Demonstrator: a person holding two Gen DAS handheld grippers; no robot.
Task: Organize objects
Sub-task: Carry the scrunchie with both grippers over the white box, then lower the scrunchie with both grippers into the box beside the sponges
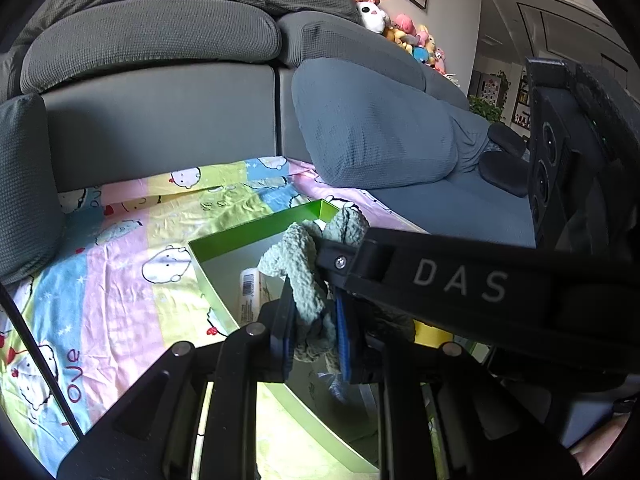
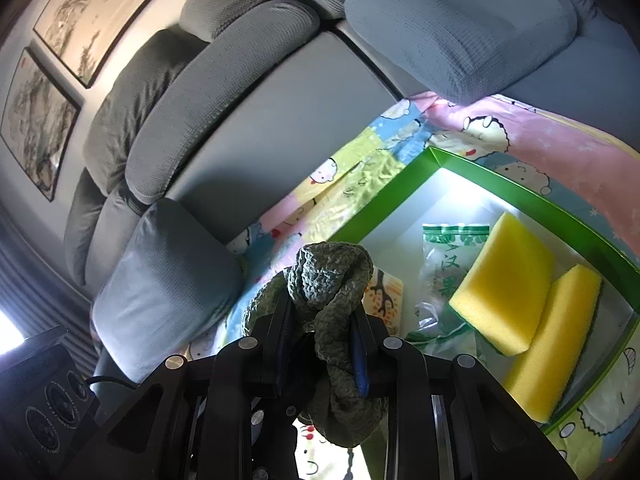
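Two sponges point(image 2: 504, 284), a packet point(image 2: 448, 280) and a small carton point(image 1: 250, 292) already lie in the green box point(image 2: 532, 200) on the sofa. Both the left gripper point(image 1: 312, 328) and right gripper point(image 2: 320, 352) are clamped on the cloth point(image 2: 332, 276), held above the box's near edge. By my reading, it only remains to lower and release it inside.

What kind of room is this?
Most likely a home living room: a large grey fabric sofa with loose cushions, a pile of colourful plush toys on its back, and framed ink landscape paintings on the wall.
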